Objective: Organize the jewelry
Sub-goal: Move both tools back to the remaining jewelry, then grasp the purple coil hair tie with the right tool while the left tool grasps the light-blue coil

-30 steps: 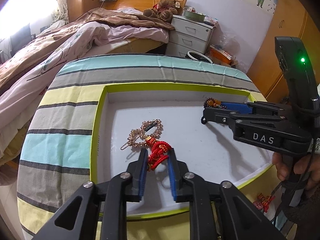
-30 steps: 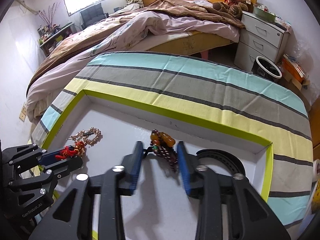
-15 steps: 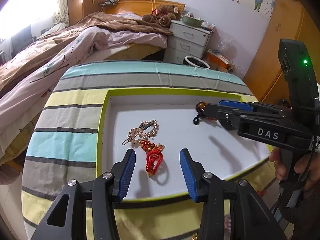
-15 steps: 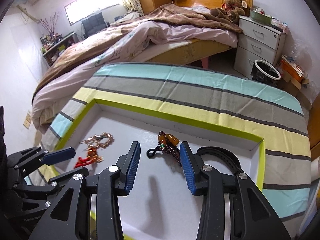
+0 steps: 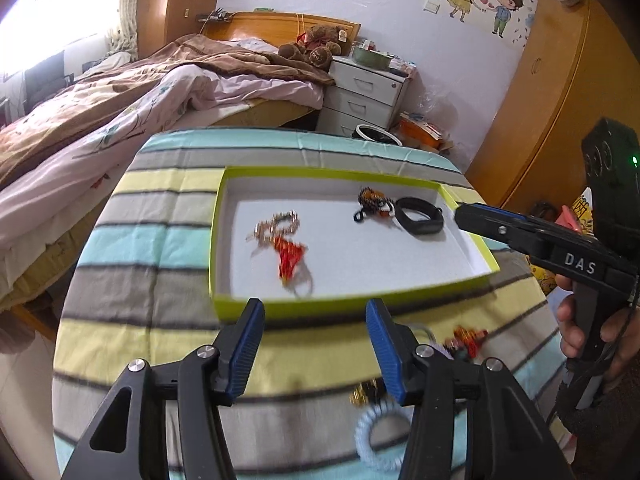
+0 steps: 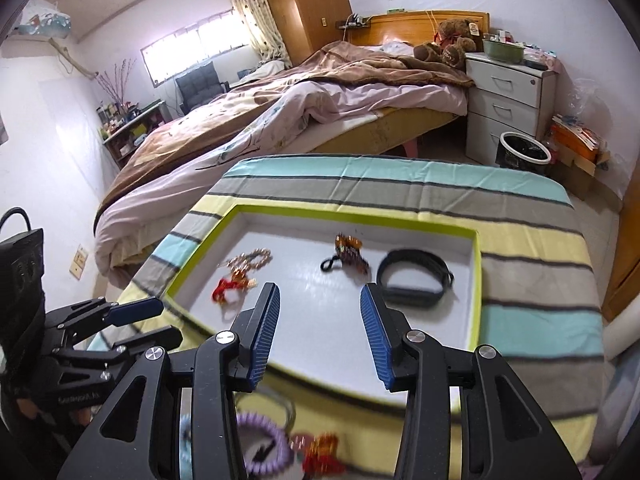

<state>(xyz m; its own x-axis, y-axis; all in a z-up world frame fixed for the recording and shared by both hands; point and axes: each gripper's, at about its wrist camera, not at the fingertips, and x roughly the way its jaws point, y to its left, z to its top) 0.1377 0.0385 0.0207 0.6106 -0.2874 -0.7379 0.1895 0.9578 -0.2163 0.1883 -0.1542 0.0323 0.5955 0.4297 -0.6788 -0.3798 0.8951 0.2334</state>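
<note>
Both your left gripper [image 5: 315, 344] and right gripper [image 6: 319, 332] are spread, empty. Just below the green-rimmed tray [image 5: 352, 305] lies the light, springy coil hair tie [image 5: 380, 436]; pinch its ring edge.

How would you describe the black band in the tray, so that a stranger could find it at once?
On the striped tablecloth lies a shallow white tray with a lime-green rim. The black band rests in its far right corner, beside the dark bead bracelet. It alone is a plain, smooth, all-black loop.

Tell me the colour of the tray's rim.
Lime green rim, white inside; clearest in the left wrist view.
</note>
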